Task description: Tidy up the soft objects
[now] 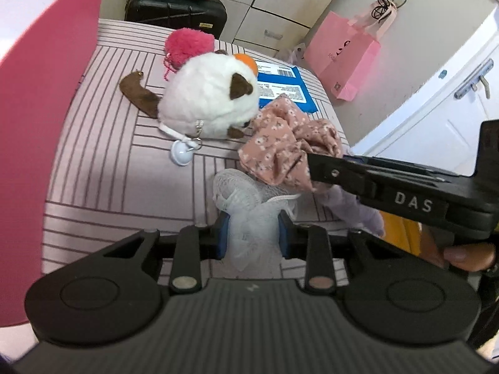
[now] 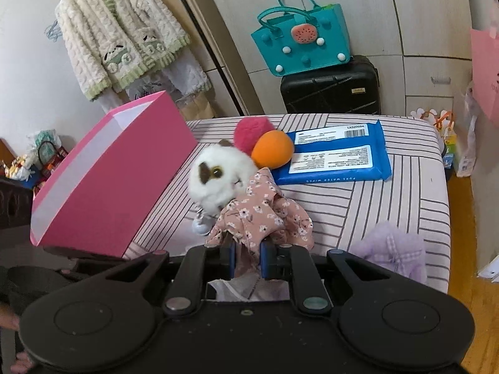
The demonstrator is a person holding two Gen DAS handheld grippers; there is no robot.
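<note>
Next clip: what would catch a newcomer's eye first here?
Probably the big pink box at the left edge of the striped surface. Then the white plush toy mid-surface, and each gripper clamped on something soft: the left gripper on white mesh netting, the right gripper on pink floral cloth.

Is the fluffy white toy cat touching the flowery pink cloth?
Touching. In the left wrist view the pink floral cloth, pinched by the right gripper, presses against the fluffy white toy cat with no gap; the right wrist view shows them overlapping too.
</note>
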